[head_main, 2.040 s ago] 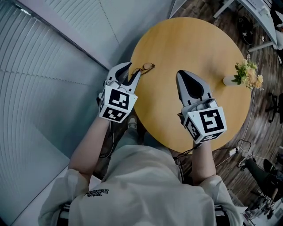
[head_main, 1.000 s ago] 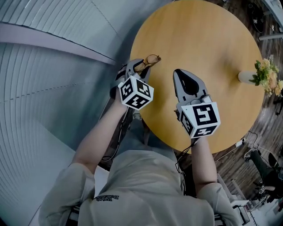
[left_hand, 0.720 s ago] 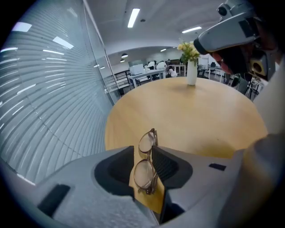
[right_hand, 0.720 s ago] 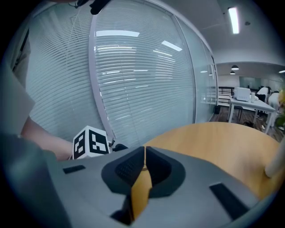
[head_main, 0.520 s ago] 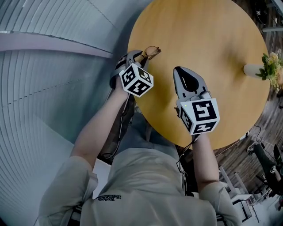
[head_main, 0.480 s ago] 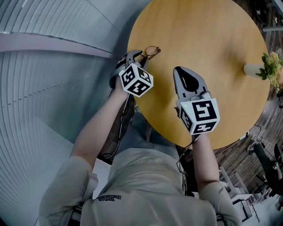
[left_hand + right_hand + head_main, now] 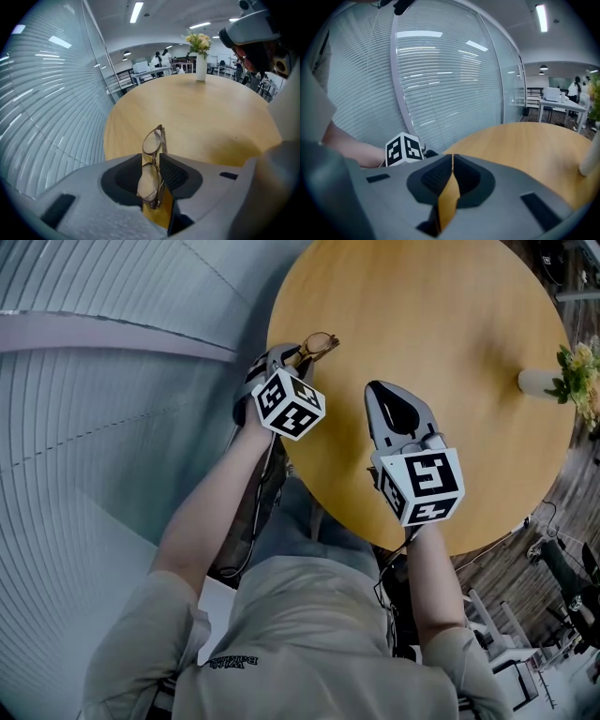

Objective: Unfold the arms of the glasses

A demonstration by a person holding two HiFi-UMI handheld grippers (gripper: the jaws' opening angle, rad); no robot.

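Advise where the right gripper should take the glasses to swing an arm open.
Take a folded arm near its free tip, beside the lens that sticks out past the left gripper. The glasses stand on edge with the other lens clamped, and the arms seem to lie along their right face, so come from the right. The right gripper is shut: open it first.

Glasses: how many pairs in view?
1. The glasses are clamped in the left tongs at the table edge. The right tongs are shut and empty. No others visible.
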